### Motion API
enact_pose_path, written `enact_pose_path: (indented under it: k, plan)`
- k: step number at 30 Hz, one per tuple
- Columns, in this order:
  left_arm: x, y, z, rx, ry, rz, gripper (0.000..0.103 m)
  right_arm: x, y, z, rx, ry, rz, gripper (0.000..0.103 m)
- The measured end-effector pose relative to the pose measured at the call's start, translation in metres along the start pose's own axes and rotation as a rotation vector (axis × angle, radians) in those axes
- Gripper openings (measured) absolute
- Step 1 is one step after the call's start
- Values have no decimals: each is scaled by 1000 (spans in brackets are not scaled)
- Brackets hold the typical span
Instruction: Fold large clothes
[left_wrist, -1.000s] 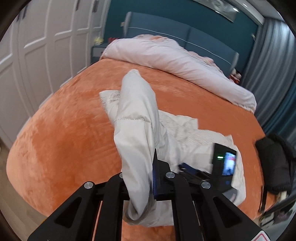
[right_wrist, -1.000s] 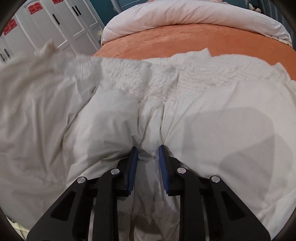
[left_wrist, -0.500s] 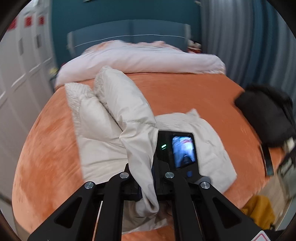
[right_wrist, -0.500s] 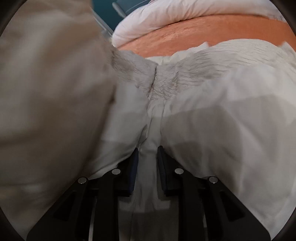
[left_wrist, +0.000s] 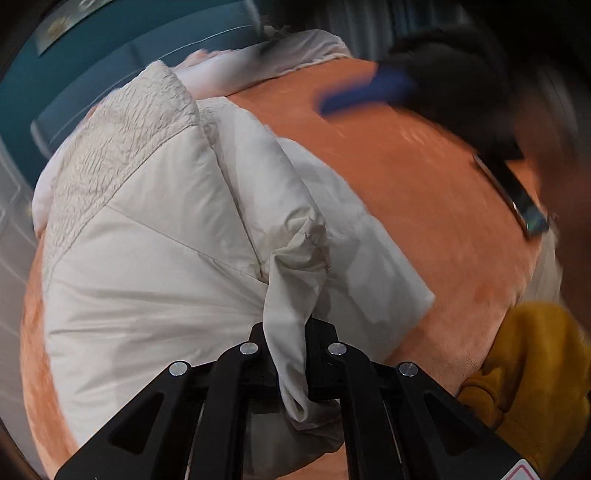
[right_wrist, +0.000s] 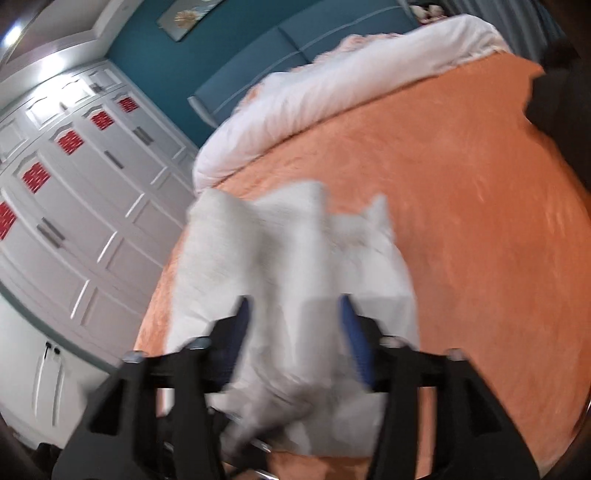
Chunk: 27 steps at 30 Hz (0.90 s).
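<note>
A cream padded jacket (left_wrist: 166, 240) lies folded on the orange bed cover (left_wrist: 424, 192). My left gripper (left_wrist: 286, 343) is shut on the end of its sleeve (left_wrist: 291, 295), which drapes over the jacket's body. In the right wrist view the same jacket (right_wrist: 288, 266) looks blurred and lies below my right gripper (right_wrist: 295, 332). Its jaws are opening, spread wide, with the blue pads (right_wrist: 351, 332) clear of the cloth. That gripper also shows as a dark blur with a blue pad (left_wrist: 365, 92) at the upper right of the left wrist view.
A pale pink duvet (right_wrist: 351, 81) is heaped by the blue headboard (right_wrist: 295, 48). White wardrobes (right_wrist: 74, 184) stand left of the bed. A black bag (right_wrist: 561, 110) rests at the bed's right side, and a yellow garment (left_wrist: 524, 369) lies at its near edge.
My left gripper carried the sleeve across the jacket and down onto it, rolling as it went. My right gripper let go of the jacket's front, opened wide and lifted away.
</note>
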<state>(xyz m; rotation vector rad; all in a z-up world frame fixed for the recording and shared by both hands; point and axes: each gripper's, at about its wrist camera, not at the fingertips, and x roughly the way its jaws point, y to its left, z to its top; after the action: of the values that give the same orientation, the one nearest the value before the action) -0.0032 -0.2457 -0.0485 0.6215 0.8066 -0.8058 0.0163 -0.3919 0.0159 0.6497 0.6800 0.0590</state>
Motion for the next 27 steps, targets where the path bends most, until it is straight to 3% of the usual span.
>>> enact_pose_path:
  k: [5,9,12,13,16,19,21,23,27]
  plan:
    - [3,-1,0,-12,12,2,3,34,13,20,-124,86,-107,74]
    - [6,1,5,-4,16,7,4,63,19,32,-105,194,-51,73]
    - [-3,4,9,-9,-7,-1,10,81,33,33,-163,251,-11,27]
    - [-9,6,9,-15,-24,-13,12,86,38,36,-174,266,4,18]
    - [-42,26,8,-73,-84,-86,21,92,45,46,-199,262,-10,10]
    - [-88,55,5,-153,-161,-168,32,72,38,54,-190,194,-35,9]
    - [-123,83,8,-215,-257,-203,37,57,23,56,-156,159,-61,9]
    - [-137,107,19,-253,-314,-154,56,45,-5,56,-91,146,-104,9]
    - [-116,145,59,-334,-304,-68,57,56,-44,52,-33,163,-201,9]
